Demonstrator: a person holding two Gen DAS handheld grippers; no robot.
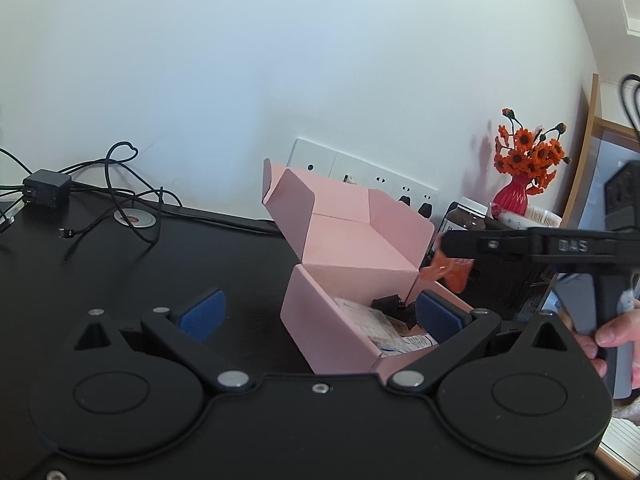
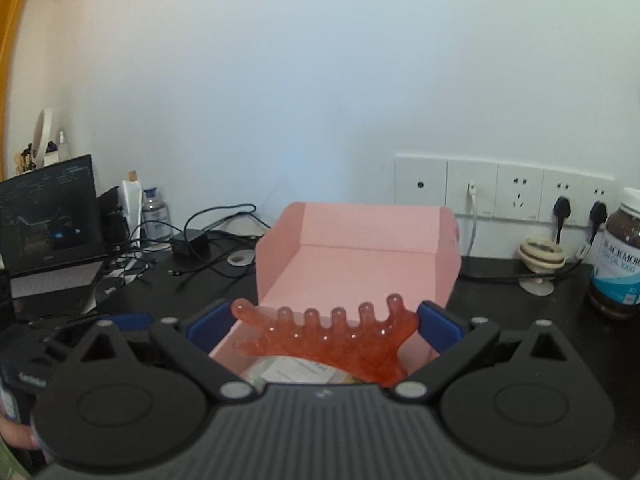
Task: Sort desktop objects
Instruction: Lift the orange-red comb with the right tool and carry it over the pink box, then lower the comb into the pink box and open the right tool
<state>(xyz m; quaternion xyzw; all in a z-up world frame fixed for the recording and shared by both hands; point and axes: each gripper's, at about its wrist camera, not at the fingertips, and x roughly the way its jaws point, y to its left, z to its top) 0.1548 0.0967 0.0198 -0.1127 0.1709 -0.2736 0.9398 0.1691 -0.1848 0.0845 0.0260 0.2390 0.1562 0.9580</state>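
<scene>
The right gripper (image 2: 324,320) holds an orange comb-like massager (image 2: 340,340) just above the open pink box (image 2: 348,264), its blue pads pinching the piece from either side with the knobbed teeth pointing toward twelve o'clock. Seen from the left wrist, the same piece (image 1: 450,270) hangs over the box's rim at about three o'clock. The left gripper (image 1: 320,312) is spread wide and empty, one pad over the bare black desk (image 1: 160,272), the other by the box's near corner.

Inside the box I can make out paper packets (image 1: 372,316) and a dark clip-like thing (image 1: 388,304) — so some sorting seems done. Cables and a black charger (image 1: 47,189) lie at ten o'clock, a brown supplement jar (image 2: 618,252) at three; whether those belong in the box, I can't tell.
</scene>
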